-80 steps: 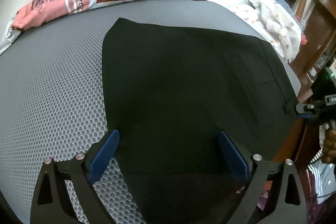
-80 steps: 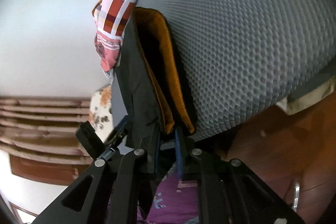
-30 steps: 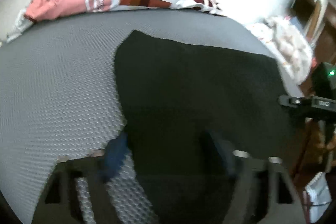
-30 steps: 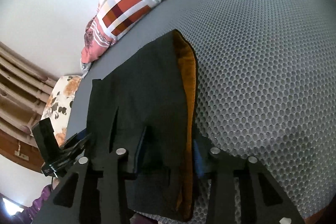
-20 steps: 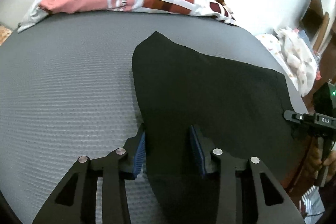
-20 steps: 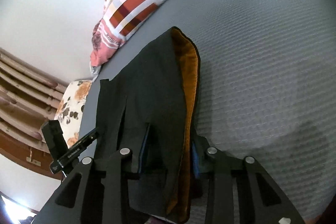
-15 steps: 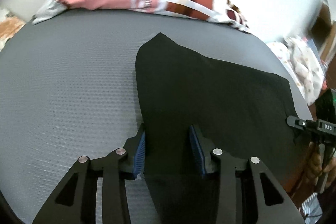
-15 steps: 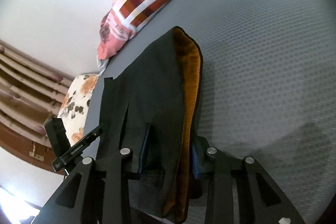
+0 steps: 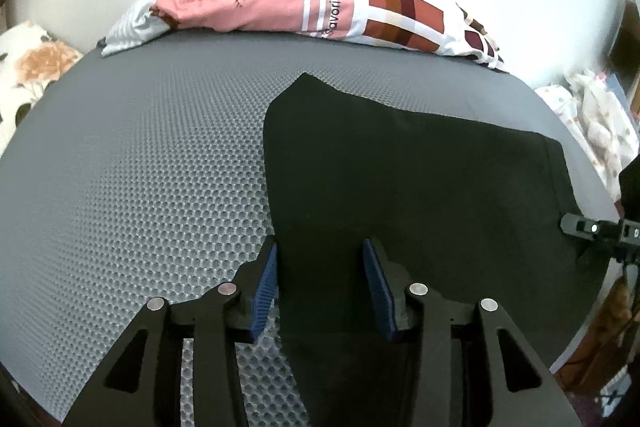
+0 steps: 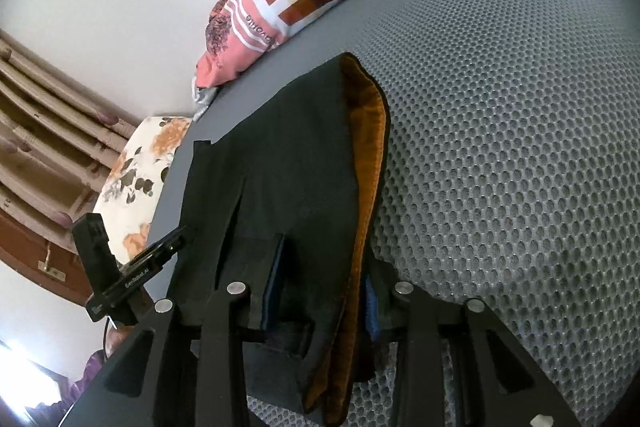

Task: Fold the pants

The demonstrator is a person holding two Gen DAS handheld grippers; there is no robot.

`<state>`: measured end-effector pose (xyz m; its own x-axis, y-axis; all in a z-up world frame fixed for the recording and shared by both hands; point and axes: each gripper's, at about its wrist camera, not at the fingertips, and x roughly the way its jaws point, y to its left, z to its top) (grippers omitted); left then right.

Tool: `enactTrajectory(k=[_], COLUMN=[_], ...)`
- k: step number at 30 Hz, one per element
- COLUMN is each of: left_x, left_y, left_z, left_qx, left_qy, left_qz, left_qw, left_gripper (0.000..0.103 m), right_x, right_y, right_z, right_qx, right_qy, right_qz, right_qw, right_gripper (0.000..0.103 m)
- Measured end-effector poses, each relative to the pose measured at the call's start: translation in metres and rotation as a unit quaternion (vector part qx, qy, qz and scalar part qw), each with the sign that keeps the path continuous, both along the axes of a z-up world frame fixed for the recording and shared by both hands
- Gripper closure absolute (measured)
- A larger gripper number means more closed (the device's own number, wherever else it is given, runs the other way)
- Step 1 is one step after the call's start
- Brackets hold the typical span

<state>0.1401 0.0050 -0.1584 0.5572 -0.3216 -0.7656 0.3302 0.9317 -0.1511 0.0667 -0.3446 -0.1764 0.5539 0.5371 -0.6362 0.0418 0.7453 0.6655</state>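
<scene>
Black pants (image 9: 400, 179) with an orange lining (image 10: 364, 163) lie on a grey mesh bed. In the left wrist view my left gripper (image 9: 320, 283) has its blue pads on either side of a bunched fold of the near pants edge. In the right wrist view my right gripper (image 10: 320, 291) holds the waistband end, with black cloth and orange lining between its pads. The right gripper also shows at the right edge of the left wrist view (image 9: 592, 229). The left gripper shows at the left in the right wrist view (image 10: 132, 267).
A pink and checked pillow (image 9: 320, 3) lies along the far edge of the grey mattress (image 9: 140, 167) by the white wall. A floral cushion (image 10: 140, 163) sits off one side. White spotted bedding (image 9: 596, 123) lies off the other side.
Both grippers have moved up and forward over the bed with the pants edge. The left jaws narrowed from wide open onto the cloth. The far pants corner has been pulled into a peak.
</scene>
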Motion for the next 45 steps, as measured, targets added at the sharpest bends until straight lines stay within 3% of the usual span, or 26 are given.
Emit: enactTrajectory(k=[26,33,37,45], left_x=[0.000,-0.002,-0.003,-0.003], left_y=[-0.007,-0.009,-0.009,-0.003], left_z=[0.000,-0.001,-0.003,-0.006], left_qx=[0.062,0.079,0.086,0.065], left_qy=[-0.016,-0.027,-0.039,-0.041], left_qz=[0.002,0.008,0.014,0.026], left_qw=[0.9980,0.9965,0.9954,0.9967], left_gripper=[0.016,0.009,0.004,0.002], right_x=[0.002,0.000,-0.007,-0.017], right_y=[0.004,0.008,0.014,0.027], right_z=[0.001,0.002,0.002,0.005], right_qx=[-0.015,-0.016,-0.015,-0.035], right_qy=[-0.001,-0.003,-0.007,-0.019], right_qz=[-0.010,-0.015,-0.034,-0.091], right_qw=[1.000,1.000,0.999,0.995], right_gripper=[0.068,0.064,0.060,0.057])
